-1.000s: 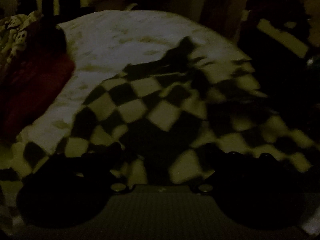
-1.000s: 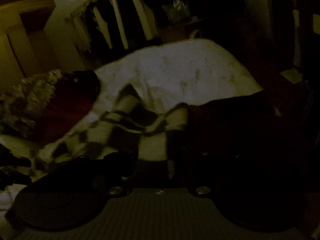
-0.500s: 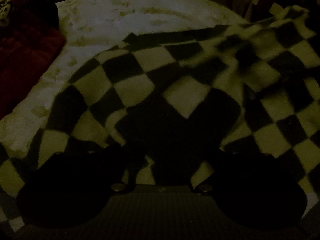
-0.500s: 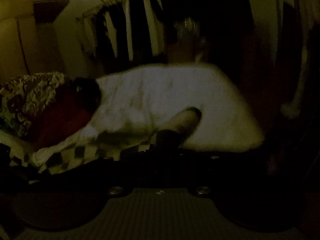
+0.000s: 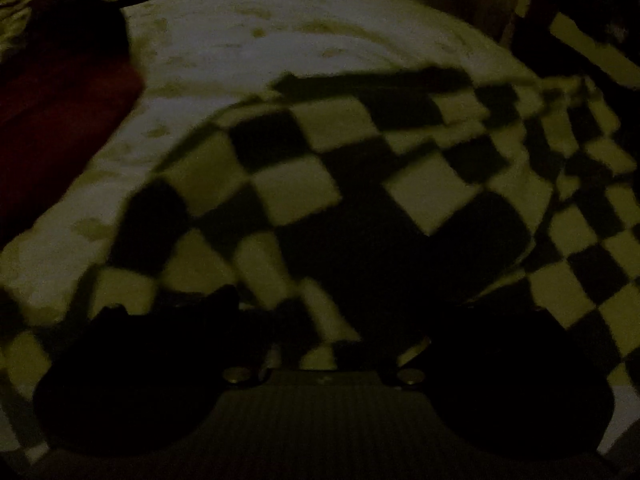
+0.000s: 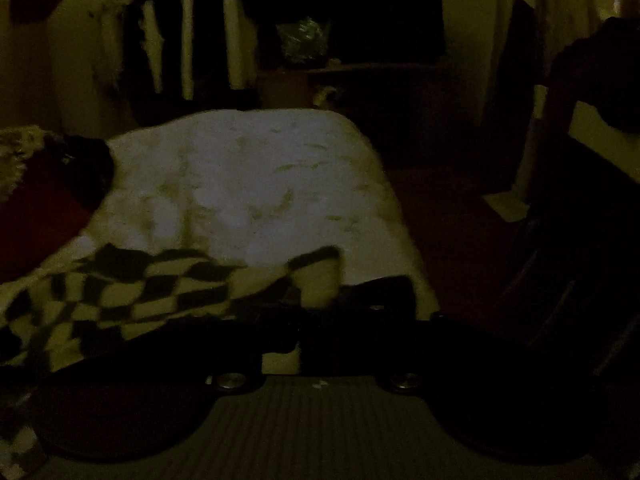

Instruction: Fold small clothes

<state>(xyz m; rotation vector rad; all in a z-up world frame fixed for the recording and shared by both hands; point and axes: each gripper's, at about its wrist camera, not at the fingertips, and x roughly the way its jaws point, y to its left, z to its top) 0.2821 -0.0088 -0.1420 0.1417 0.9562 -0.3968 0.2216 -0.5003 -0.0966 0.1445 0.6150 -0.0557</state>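
Note:
A black-and-white checkered garment (image 5: 320,184) lies spread over a pale bed surface (image 5: 280,44) in the left wrist view. It drapes right up against my left gripper (image 5: 324,320), whose fingers are lost in the dark, so its state is unclear. In the right wrist view the same checkered garment (image 6: 132,296) stretches from the left to my right gripper (image 6: 320,304), and a light corner of it stands up at the fingers. The right gripper looks shut on that corner.
A dark red cushion (image 5: 56,120) lies at the bed's left side. Beyond the pale bed surface (image 6: 248,184) stand a dark cabinet (image 6: 360,40) and hanging curtains (image 6: 168,40). A dark chair-like shape (image 6: 592,184) stands at the right. The room is very dim.
The garment has been pulled out flatter across the bed. The right gripper has come down towards the bed with the garment corner; the left view has drawn back a little.

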